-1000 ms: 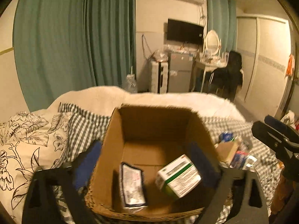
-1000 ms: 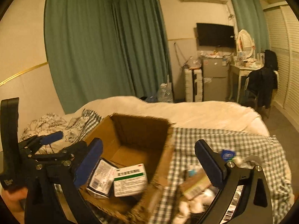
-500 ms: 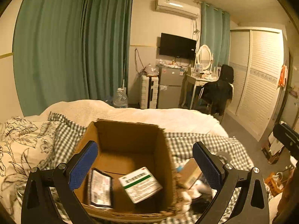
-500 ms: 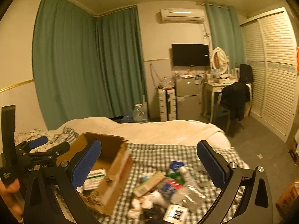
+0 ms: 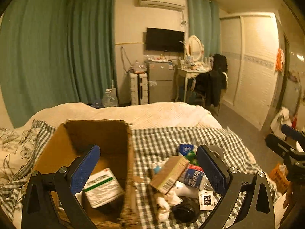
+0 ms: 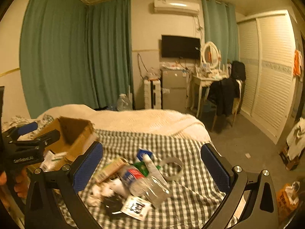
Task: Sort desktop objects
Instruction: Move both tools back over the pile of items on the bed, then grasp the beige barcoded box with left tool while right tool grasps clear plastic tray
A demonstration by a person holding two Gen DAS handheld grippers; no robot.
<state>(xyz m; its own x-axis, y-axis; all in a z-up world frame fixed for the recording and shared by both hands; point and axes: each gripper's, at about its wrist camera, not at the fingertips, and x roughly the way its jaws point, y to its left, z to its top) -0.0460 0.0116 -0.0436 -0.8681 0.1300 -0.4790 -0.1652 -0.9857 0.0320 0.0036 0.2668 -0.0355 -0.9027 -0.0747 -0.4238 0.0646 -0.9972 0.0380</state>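
Both tools, left tool (image 5: pixel 147 168) and right tool (image 6: pixel 151 167), hover spread wide and empty above a checked bedspread (image 6: pixel 190 187). A white, green-striped carton (image 5: pixel 103 188) lies inside the open brown cardboard box (image 5: pixel 99 133); just beside the box, a heap of packets, a tan carton (image 5: pixel 168 173) and a tape roll (image 6: pixel 172 168) rests on the bed.

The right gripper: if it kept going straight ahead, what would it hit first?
Probably the pile on the checked blanket, around the tape roll. The right gripper is open and empty; depth is unclear.
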